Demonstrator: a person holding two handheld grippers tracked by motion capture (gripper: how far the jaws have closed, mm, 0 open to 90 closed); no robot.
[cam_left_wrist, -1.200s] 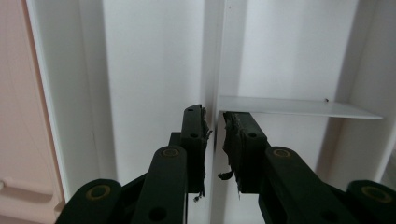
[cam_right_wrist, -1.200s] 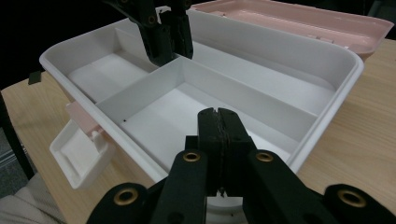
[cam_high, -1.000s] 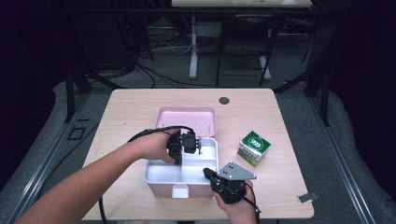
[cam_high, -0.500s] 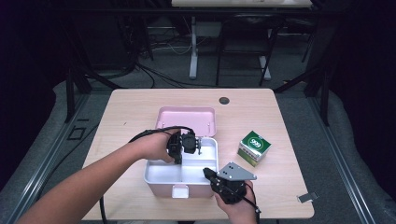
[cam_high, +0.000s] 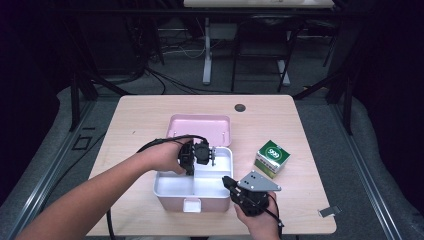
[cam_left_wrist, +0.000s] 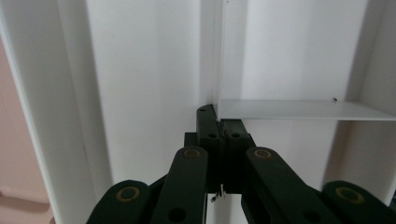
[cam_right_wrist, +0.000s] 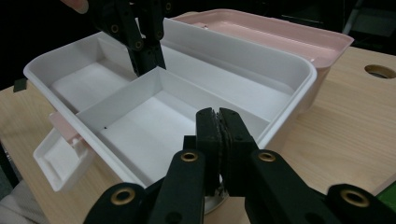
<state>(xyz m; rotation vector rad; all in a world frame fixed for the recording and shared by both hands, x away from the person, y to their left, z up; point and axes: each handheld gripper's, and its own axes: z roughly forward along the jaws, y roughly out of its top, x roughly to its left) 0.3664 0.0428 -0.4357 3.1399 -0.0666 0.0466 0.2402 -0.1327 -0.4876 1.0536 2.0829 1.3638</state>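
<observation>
Since the earlier frame almost nothing has shifted; the left tongs (cam_left_wrist: 219, 122) have just been closing and now pinch the thin divider (cam_left_wrist: 299, 110) inside the white box (cam_high: 165, 191), which sits near the counter's (cam_high: 310, 120) front edge, its pink lid (cam_high: 200, 127) open behind. The right tongs (cam_right_wrist: 218, 122) are closed on the box's front right wall. If the left pulls the divider up crookedly, it could jam or slip free; a loose right hold would let the box lift.
</observation>
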